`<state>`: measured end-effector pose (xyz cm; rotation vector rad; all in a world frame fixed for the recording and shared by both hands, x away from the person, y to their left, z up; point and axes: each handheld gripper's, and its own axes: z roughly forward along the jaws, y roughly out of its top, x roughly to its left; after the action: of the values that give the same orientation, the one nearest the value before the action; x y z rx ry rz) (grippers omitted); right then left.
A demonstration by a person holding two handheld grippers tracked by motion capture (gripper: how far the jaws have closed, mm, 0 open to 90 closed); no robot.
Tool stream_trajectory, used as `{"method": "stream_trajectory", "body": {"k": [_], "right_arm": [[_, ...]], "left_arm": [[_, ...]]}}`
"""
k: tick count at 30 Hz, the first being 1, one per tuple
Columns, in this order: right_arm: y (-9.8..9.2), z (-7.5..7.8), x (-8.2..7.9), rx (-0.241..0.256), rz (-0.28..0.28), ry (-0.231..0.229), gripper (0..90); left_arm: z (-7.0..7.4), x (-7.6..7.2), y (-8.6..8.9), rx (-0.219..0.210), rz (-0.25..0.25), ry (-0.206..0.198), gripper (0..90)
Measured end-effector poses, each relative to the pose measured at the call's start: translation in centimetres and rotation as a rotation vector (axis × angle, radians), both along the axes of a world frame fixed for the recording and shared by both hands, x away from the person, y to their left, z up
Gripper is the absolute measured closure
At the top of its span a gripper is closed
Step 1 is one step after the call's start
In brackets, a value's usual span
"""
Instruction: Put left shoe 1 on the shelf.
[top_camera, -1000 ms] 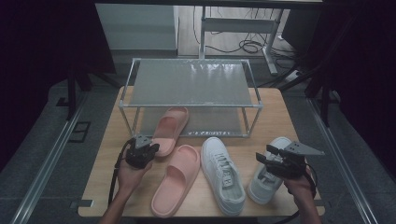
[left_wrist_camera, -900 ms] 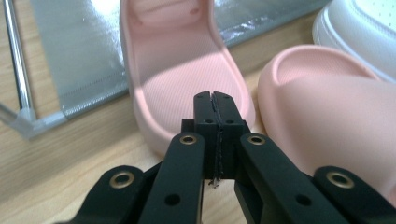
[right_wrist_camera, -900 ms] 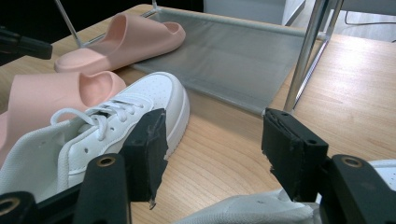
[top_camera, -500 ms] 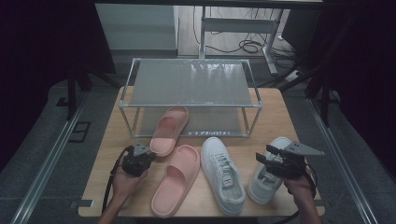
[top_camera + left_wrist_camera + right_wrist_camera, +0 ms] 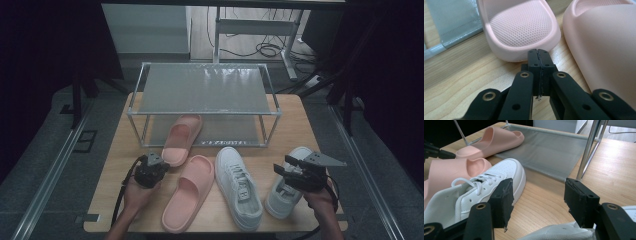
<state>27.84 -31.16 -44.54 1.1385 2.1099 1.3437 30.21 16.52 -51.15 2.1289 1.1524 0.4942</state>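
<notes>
Dark room all around, cables on the floor behind, and a small wooden table (image 5: 125, 150) with a two-tier metal shoe rack (image 5: 205, 90) at the far end. So I'm running both hand-held grippers and the job is clearly getting these shoes onto the rack.

What's changed in the last second: my left gripper (image 5: 150, 170) has backed off from the far pink slipper (image 5: 181, 137) toward me a bit. Its jaws are pressed fully together with nothing between them, and the slipper's heel (image 5: 524, 32) sits just ahead of the tips, not touching as far as I can tell. That slipper lies half onto the bottom shelf, heel sticking out onto the table. Looks to me like a closed-jaw nudge, and it probably needs another push to go all the way in.

Second pink slipper (image 5: 187, 192) is just to the right of the left gripper, flat on the table.

Right gripper (image 5: 295, 176) hasn't moved, jaws spread wide, hovering right over the opening of the right white sneaker (image 5: 285, 192). Other white sneaker (image 5: 474, 195) is off to its left. I'd say that grab comes next.
</notes>
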Motion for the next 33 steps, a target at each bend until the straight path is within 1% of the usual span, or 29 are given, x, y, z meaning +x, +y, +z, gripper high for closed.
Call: {"method": "stream_trajectory", "body": {"k": [2, 8, 16, 20, 33], "right_arm": [[0.0, 0.0, 0.0, 0.000, 0.000, 0.000, 41.1], [0.0, -0.1, 0.1, -0.002, -0.001, 0.001, 41.1], [-0.1, -0.1, 0.1, -0.001, 0.000, 0.002, 41.0], [-0.1, -0.1, 0.1, -0.001, -0.001, 0.003, 41.0], [-0.1, -0.2, 0.2, 0.001, -0.003, 0.004, 41.0]], "left_arm": [[-0.1, 0.2, -0.2, 0.004, -0.001, 0.000, 90.0], [-0.1, 1.0, -0.8, 0.000, -0.001, -0.003, 90.0], [-0.1, 2.2, -1.6, 0.010, -0.003, -0.006, 90.0], [-0.2, 2.8, -2.0, 0.006, 0.006, -0.005, 90.0], [-0.2, 4.7, -3.3, 0.017, 0.007, 0.000, 90.0]]}}
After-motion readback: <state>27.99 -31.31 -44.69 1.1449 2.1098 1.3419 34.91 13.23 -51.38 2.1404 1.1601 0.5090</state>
